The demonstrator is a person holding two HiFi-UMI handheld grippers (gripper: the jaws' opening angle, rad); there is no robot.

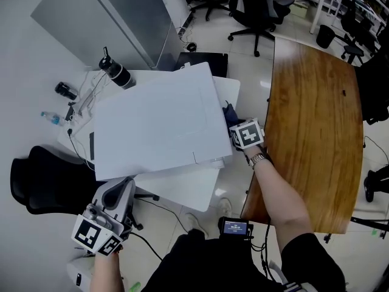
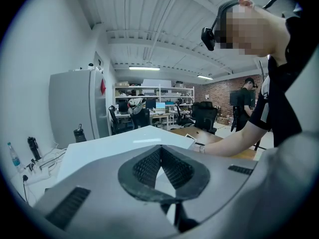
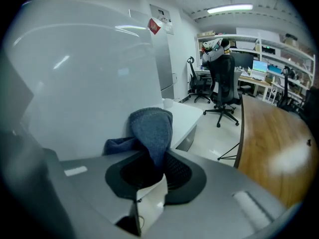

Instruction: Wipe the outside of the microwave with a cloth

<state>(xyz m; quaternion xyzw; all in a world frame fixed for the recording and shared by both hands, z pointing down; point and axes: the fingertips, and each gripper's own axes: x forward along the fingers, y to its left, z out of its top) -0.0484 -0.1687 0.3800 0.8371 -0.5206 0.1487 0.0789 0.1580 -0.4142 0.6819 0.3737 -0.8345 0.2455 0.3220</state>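
Note:
The white microwave point(image 1: 158, 123) stands on a white table point(image 1: 182, 190); its flat top also shows in the left gripper view point(image 2: 124, 143). My right gripper point(image 1: 232, 120) is at the microwave's right side, shut on a blue cloth point(image 1: 229, 112). In the right gripper view the cloth point(image 3: 152, 128) sticks up from between the jaws point(image 3: 153, 158) and lies against the microwave's side wall point(image 3: 84, 83). My left gripper point(image 1: 121, 190) hangs off the table's near left corner, apart from the microwave. Its fingertips point(image 2: 160, 151) meet with nothing between them.
A long wooden table point(image 1: 316, 120) runs close along the right. A black bottle point(image 1: 115, 72), a small water bottle point(image 1: 51, 118) and cables lie on the table's far left. A black chair point(image 1: 42, 178) stands at the left, a grey cabinet point(image 1: 115, 11) behind.

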